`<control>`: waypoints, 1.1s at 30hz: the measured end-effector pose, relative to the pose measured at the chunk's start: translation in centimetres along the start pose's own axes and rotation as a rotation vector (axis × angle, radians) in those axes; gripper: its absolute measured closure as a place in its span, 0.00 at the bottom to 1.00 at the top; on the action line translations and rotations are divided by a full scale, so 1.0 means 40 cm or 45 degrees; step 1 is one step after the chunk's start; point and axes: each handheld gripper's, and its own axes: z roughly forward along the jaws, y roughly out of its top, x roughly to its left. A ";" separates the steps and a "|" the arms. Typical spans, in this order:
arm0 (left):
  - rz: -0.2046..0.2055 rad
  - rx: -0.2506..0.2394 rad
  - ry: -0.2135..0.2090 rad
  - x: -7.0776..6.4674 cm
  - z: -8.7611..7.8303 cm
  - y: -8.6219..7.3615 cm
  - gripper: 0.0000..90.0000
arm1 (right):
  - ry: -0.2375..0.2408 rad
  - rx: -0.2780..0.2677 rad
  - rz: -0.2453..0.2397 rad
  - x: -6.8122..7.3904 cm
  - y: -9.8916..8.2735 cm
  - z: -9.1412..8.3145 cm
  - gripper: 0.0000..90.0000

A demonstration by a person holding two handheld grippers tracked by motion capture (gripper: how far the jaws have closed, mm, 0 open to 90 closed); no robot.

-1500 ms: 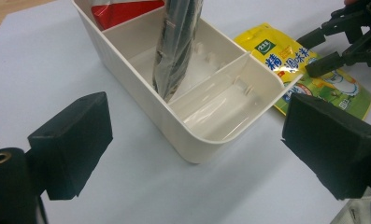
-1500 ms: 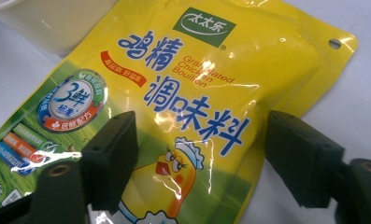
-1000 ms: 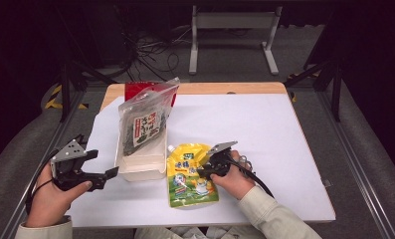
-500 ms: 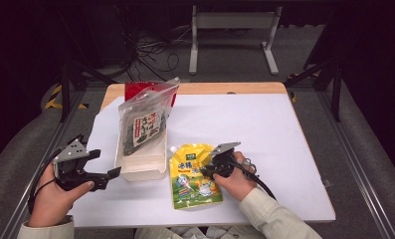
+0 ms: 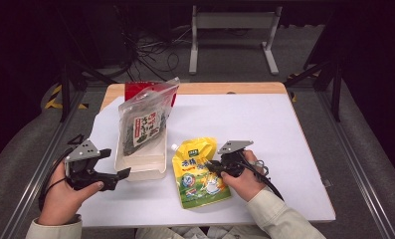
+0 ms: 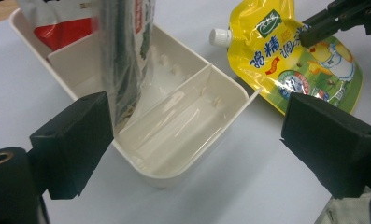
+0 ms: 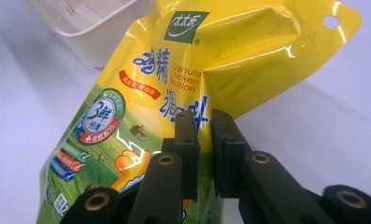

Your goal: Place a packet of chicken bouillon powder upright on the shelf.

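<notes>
A yellow spouted pouch (image 5: 199, 172) of chicken bouillon lies on the white table cover, its white cap (image 6: 219, 36) toward the tray. My right gripper (image 5: 212, 167) is shut on the pouch's right edge (image 7: 204, 135), which is raised off the cover. A white divided tray (image 5: 141, 169) stands to the pouch's left. A clear bag of dark seaweed (image 5: 144, 122) leans upright in its middle compartment (image 6: 127, 56). My left gripper (image 5: 120, 174) is open at the tray's near left corner, and its pads (image 6: 73, 142) stand wide apart on either side of the tray's near end (image 6: 183, 154).
A red packet (image 5: 135, 90) stands in the tray's far end behind the seaweed bag. The tray's near compartment (image 6: 174, 135) holds nothing. The white cover (image 5: 264, 124) reaches to the table's right edge, with wooden board (image 5: 225, 88) showing at the back. Cables trail from both grippers.
The right gripper has shifted slightly right, drawing the yellow pouch a little with it. The left gripper has stayed almost where it was.
</notes>
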 end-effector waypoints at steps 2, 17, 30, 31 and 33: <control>0.000 0.013 -0.015 -0.005 0.014 0.001 0.11 | -0.003 -0.020 -0.022 0.003 0.002 -0.013 0.91; 0.015 -0.036 -0.088 -0.054 0.069 0.023 0.14 | -0.018 -0.180 -0.086 0.025 0.025 -0.104 0.92; -0.070 -0.095 -0.241 -0.106 0.147 0.032 0.16 | 0.000 -0.256 -0.098 0.045 0.039 -0.147 0.92; -0.076 -0.098 -0.256 -0.110 0.154 0.032 0.16 | 0.005 -0.260 -0.100 0.047 0.039 -0.149 0.92; -0.073 -0.101 -0.273 -0.116 0.163 0.032 0.16 | 0.004 -0.265 -0.101 0.048 0.040 -0.150 0.92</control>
